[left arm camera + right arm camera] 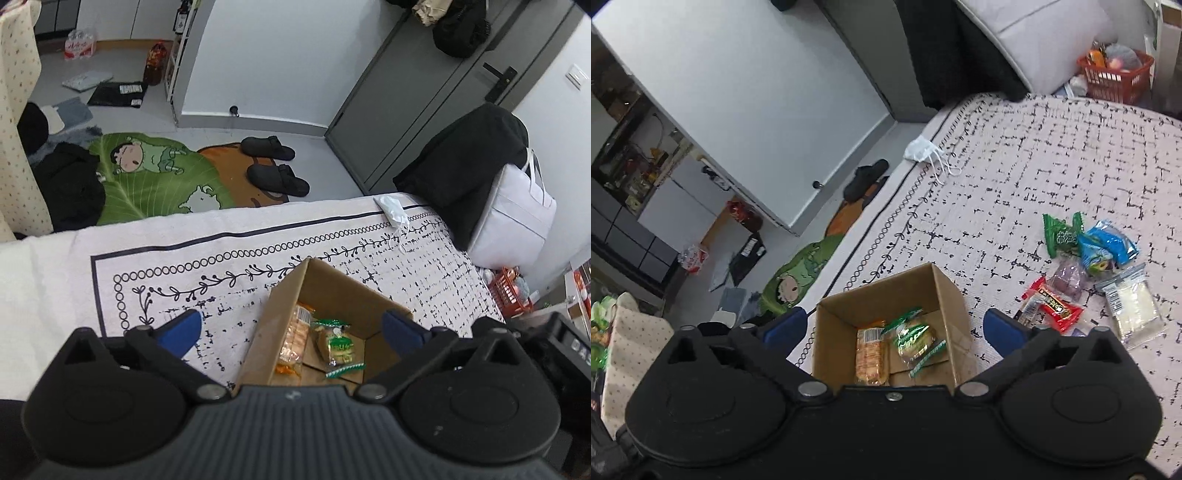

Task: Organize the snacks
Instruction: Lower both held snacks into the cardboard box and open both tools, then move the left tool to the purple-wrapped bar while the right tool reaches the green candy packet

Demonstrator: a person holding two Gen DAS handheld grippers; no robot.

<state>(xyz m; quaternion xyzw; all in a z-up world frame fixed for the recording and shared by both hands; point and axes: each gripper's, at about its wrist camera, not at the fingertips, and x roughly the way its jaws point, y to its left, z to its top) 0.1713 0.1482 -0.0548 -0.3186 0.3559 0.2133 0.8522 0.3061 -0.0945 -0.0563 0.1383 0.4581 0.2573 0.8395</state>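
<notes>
Left gripper (291,330) and right gripper (894,328) both hang spread and empty over the cardboard box (945,291), which holds an orange cracker pack (870,354) and a green-wrapped cake (916,338). Loose snacks (1089,269) lie right of it on the patterned cloth (1015,177).

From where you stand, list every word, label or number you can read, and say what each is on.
"DAS": partial white letters on a black device at the right edge of the left wrist view; the rest is cut off.
Green-wrapped snack in the cardboard box: printing too blurred to read.
Orange cracker pack: white label unreadable.
Red snack packet on the cloth: characters too blurred.
Green packet: characters unreadable.
</notes>
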